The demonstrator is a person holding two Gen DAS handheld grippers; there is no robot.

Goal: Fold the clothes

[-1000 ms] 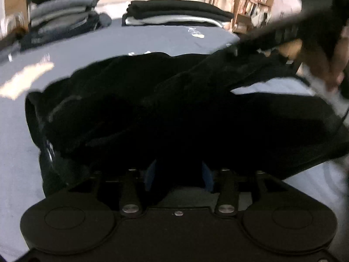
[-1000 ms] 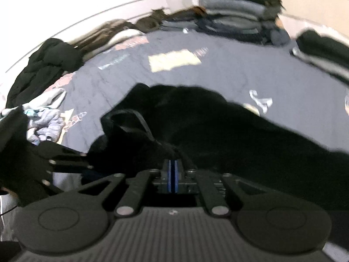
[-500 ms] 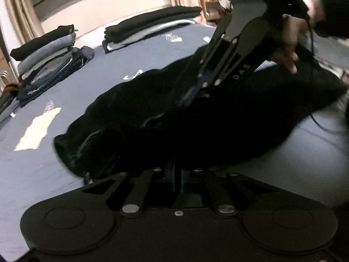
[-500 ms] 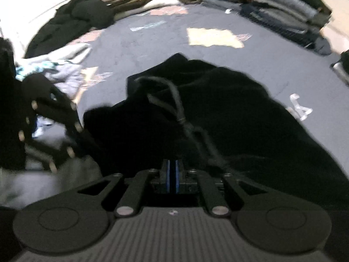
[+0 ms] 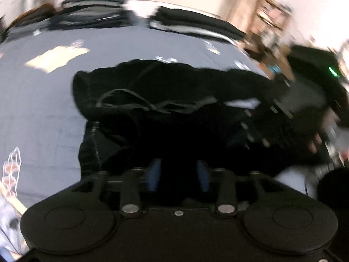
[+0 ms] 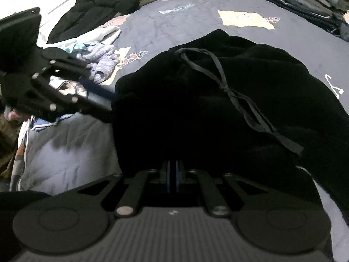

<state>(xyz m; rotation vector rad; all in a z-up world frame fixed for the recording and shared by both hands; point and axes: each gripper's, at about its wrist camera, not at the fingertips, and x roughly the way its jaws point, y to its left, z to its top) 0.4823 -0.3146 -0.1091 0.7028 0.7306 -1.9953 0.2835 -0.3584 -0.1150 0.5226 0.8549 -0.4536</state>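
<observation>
Right gripper: jaws pinched together on near hem of black drawstring fleece garment. Left gripper: jaws parted, cloth between. Garment: long axis crosswise, on grey-blue bedspread. Beyond: folded clothing stacks.

Matt, seemingly fleecy black garment
</observation>
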